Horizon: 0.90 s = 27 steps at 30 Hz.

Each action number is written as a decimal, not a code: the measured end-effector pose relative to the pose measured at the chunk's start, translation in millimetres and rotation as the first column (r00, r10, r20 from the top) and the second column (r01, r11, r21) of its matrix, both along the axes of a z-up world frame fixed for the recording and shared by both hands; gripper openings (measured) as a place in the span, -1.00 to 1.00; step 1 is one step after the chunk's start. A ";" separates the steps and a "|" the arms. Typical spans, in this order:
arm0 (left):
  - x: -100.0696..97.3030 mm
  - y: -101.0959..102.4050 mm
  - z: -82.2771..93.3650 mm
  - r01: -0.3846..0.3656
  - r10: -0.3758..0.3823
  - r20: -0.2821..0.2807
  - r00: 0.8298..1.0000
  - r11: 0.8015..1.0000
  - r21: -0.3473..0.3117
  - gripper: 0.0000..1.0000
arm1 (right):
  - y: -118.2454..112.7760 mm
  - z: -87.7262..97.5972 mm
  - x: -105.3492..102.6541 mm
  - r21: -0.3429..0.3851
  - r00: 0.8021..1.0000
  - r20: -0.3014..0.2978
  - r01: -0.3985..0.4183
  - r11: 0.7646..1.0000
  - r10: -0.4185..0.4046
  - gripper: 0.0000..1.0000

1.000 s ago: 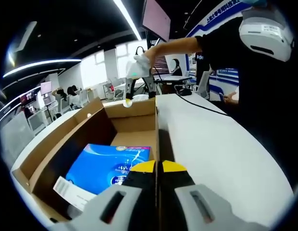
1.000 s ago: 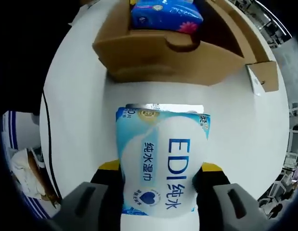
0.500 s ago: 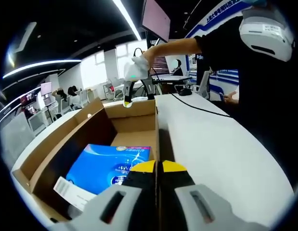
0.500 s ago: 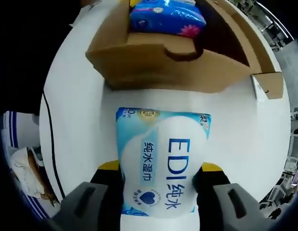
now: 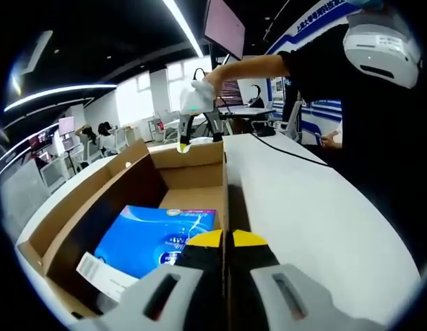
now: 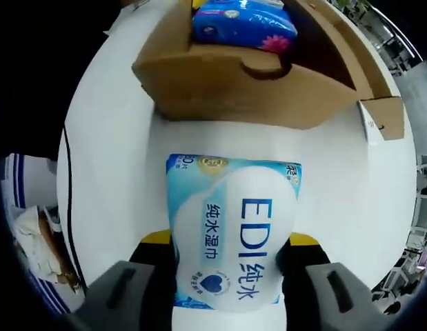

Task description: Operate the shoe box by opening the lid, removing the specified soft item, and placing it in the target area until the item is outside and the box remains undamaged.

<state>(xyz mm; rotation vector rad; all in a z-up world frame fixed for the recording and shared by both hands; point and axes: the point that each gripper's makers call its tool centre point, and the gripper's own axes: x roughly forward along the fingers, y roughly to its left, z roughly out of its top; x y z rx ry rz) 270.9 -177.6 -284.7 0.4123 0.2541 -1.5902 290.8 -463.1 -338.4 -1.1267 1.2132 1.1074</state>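
An open brown shoe box (image 5: 116,200) lies on a white table (image 5: 316,221), with a blue soft pack (image 5: 154,234) flat inside it. My left gripper (image 5: 227,239) is shut on the box's near right wall, whose edge runs up between the yellow tips. Beyond the box's far end, a gloved hand holds my right gripper (image 5: 183,141) above the table. In the right gripper view, my right gripper (image 6: 232,239) is shut on a light blue wet-wipes pack (image 6: 234,227) marked EDI. It hangs over the table (image 6: 110,172), just outside the box's end wall (image 6: 227,89). The blue pack (image 6: 244,24) lies inside.
A black cable (image 5: 289,153) crosses the table to the right of the box and shows again as the cable (image 6: 65,193). A person in dark clothes (image 5: 379,138) stands close at the right. A white label (image 5: 103,272) is on the near flap. Office desks fill the background.
The right gripper view has shifted a little over the box's end and back, still with the wipes pack in the jaws. The left gripper has stayed on the box wall.
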 end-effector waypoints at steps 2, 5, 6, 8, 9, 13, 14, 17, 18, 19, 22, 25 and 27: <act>-0.4 -0.1 -0.1 0.002 -0.002 0.007 1.000 1.000 -0.001 -0.96 | 0.1 1.8 -0.1 0.013 1.000 0.008 -0.001 1.000 0.001 0.21; -0.2 -0.2 -0.2 0.003 -0.003 0.008 1.000 1.000 -0.001 -0.96 | 4.1 12.9 3.2 0.024 0.999 0.033 -0.024 0.999 0.024 0.21; 0.1 -0.1 -0.3 0.003 -0.003 0.008 1.000 1.000 -0.001 -0.96 | 6.1 16.4 5.2 0.035 0.999 0.040 -0.029 0.999 0.027 0.21; 0.2 -0.2 -0.1 0.002 -0.002 0.012 1.000 1.000 -0.002 -0.96 | 14.3 21.4 7.7 0.059 0.999 0.041 -0.021 0.998 0.019 0.21; 0.0 -0.3 -0.1 0.003 -0.003 0.012 1.000 1.000 -0.002 -0.96 | 16.4 22.7 9.4 0.057 0.999 0.040 -0.033 0.998 0.031 0.21; 0.0 -0.3 -0.3 0.003 -0.003 0.014 1.000 1.000 -0.002 -0.96 | 16.5 14.4 11.4 0.049 0.999 0.033 -0.027 0.998 0.026 0.21; 0.1 -0.1 -0.5 0.002 -0.002 0.014 1.000 1.000 -0.002 -0.96 | 15.4 -1.0 7.9 0.039 0.999 0.021 -0.046 0.998 0.045 0.22; 1.0 0.2 -1.0 0.002 -0.002 0.011 1.000 1.000 -0.001 -0.96 | 16.6 5.3 9.5 0.044 0.998 0.028 -0.061 0.997 0.060 0.22; 1.0 0.1 -1.2 0.001 -0.001 0.010 1.000 1.000 0.000 -0.96 | 16.5 5.5 9.7 0.046 0.998 0.026 -0.061 0.997 0.060 0.22; 1.1 0.1 -1.3 0.000 0.000 0.009 1.000 1.000 0.000 -0.96 | 15.9 5.6 9.7 0.049 0.998 0.026 -0.065 0.997 0.064 0.22; 0.8 0.0 -1.8 -0.002 0.002 0.010 1.000 1.000 0.003 -0.96 | 6.7 4.9 9.0 0.041 0.998 0.021 -0.062 0.997 0.061 0.22; 0.5 0.2 -1.8 0.000 0.000 0.009 1.000 1.000 0.003 -0.96 | -11.6 4.9 5.0 0.041 0.997 0.032 -0.066 0.997 0.065 0.23; 0.3 0.2 -1.8 -0.001 0.001 0.011 1.000 1.000 0.004 -0.96 | -17.9 5.0 5.2 0.041 0.998 0.034 -0.045 0.998 0.044 0.23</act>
